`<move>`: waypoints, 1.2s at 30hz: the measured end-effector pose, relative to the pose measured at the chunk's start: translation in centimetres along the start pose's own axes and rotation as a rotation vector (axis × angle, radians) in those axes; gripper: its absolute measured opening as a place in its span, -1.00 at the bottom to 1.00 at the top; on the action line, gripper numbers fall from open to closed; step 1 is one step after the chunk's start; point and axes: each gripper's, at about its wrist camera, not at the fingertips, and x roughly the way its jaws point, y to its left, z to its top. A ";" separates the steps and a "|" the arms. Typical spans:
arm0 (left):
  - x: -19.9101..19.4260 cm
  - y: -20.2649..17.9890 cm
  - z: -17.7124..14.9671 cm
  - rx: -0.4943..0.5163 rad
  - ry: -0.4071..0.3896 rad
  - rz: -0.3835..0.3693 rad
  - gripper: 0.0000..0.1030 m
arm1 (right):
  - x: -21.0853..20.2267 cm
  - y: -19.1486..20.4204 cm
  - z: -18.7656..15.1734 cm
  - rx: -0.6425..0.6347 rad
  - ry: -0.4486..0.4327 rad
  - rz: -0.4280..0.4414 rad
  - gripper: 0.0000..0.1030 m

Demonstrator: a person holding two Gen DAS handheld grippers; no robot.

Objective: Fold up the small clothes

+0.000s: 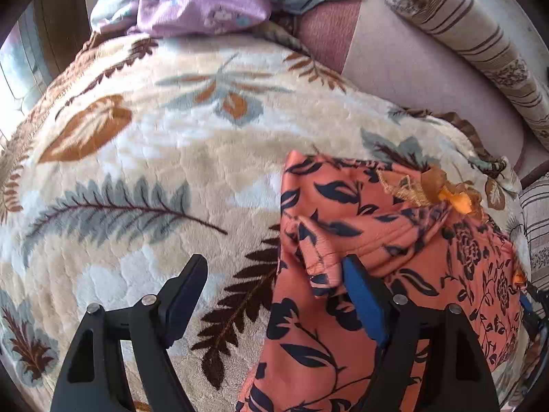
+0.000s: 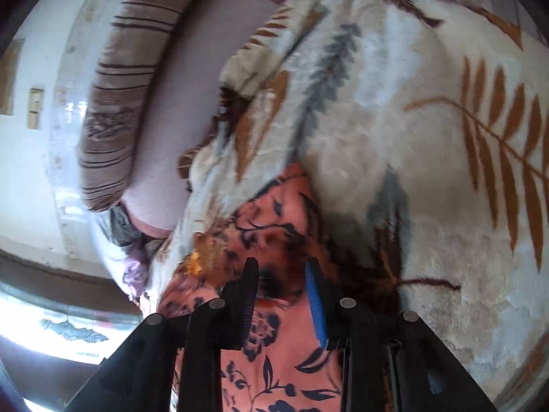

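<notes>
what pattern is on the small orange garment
Dark navy leaves and flowers on the small orange garment, clearest in the left wrist view.

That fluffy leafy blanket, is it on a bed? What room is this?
Probably a bedroom, or a sofa bed in a living room. The leafy blanket covers a soft surface, a striped bolster runs along its edge, and a purple pillow lies at the far end.

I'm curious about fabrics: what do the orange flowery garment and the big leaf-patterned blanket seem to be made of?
The garment looks like thin, smooth woven cloth, perhaps cotton or viscose: matt, printed, creasing in soft folds. The blanket looks like thick plush fleece, probably synthetic: a fuzzy pile with an embossed, slightly shiny surface.
</notes>
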 end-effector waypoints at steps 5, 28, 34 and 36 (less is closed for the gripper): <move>-5.3 2.8 -2.3 -0.031 -0.207 -0.039 0.57 | -3.3 -0.3 -5.7 -0.180 -0.024 -0.016 -0.17; -0.7 -0.3 -8.1 0.029 -0.044 -0.141 0.55 | -0.1 0.4 -5.6 -0.387 0.041 -0.181 0.41; 0.4 -1.2 -5.6 -0.003 0.047 -0.104 -0.66 | 1.6 2.4 -5.2 -0.414 0.152 -0.221 -0.55; -1.1 -2.1 -4.8 0.027 0.024 -0.087 -0.67 | 1.2 3.3 -5.2 -0.411 0.162 -0.227 -0.60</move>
